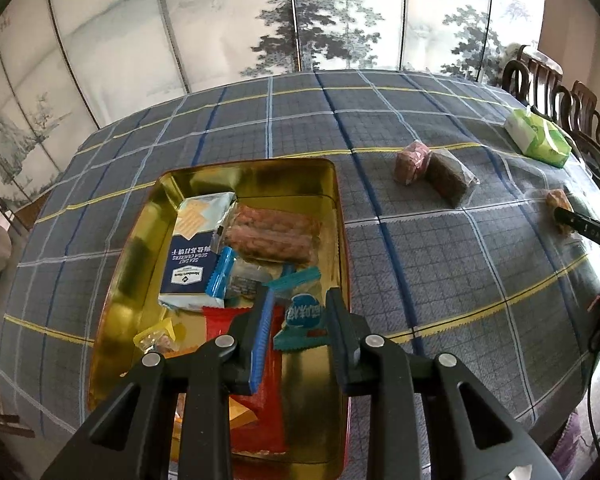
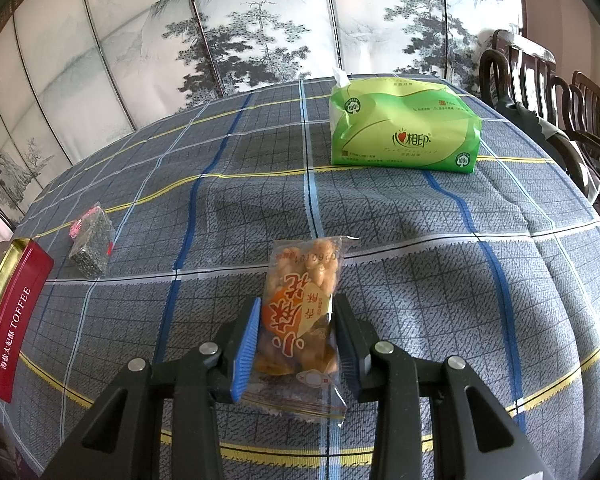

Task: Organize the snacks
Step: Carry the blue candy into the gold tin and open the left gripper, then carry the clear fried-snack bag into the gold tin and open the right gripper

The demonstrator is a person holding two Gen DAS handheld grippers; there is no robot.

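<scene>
Now the right gripper (image 2: pixel 294 340) stands open around the twist pack (image 2: pixel 302 320), one finger on each long side, pads close to the film but not pressing, as far as I can see. The pack lies flat on the counter (image 2: pixel 460 280), near the middle of the right wrist view, its long axis pointing away from the camera.

My judgement on handling: light, a thin clear film w/ fried dough twists inside. The film is slippery and gives way; the contents are brittle and may crack under a hard squeeze. Best hold is across the middle of the body, where the twists give some stiffness, not on the flat sealed ends, which will fold and slip out. Close gently, only till the pack stops sliding.

The left gripper (image 1: pixel 296 332) is open also and holds nothing; it hangs over the near part of the tin (image 1: pixel 336 200), which has several snacks in it already, e.g. a cracker pack (image 1: pixel 194 256). Two more packs, pink (image 1: pixel 410 162) and dark (image 1: pixel 450 178), lie on the counter right of the tin; a tissue pack (image 2: pixel 404 128) is at far right.
</scene>
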